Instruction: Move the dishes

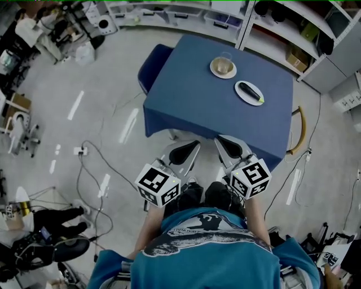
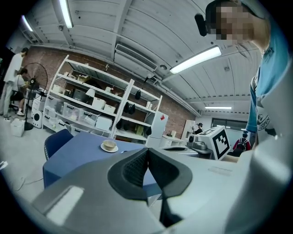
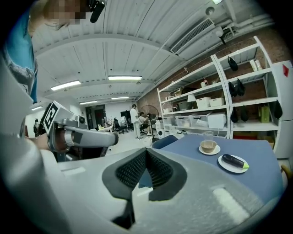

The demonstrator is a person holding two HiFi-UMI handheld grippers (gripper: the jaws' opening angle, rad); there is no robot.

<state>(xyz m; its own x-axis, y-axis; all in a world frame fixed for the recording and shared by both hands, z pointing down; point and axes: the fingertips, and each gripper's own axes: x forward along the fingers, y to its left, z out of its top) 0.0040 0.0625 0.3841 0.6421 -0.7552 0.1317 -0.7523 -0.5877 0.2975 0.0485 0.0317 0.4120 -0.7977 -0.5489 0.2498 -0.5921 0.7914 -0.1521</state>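
**You held both grippers shut and empty at the table's near edge.**
Your left gripper (image 1: 186, 152) and right gripper (image 1: 228, 148) had their jaws pressed together on nothing. On the blue-clothed table (image 1: 186, 96), a round cream saucer (image 1: 214, 69) carrying a clear glass (image 1: 225, 60) sat by the far edge. Just beside it, a white round plate (image 1: 243, 96) with a dark aubergine (image 1: 251, 91) lay nearer the right edge.

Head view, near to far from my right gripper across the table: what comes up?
right gripper → plate holding an eggplant → saucer with a glass → shelving

The table (image 1: 197, 110) lies bare before the far plates (image 1: 241, 88).
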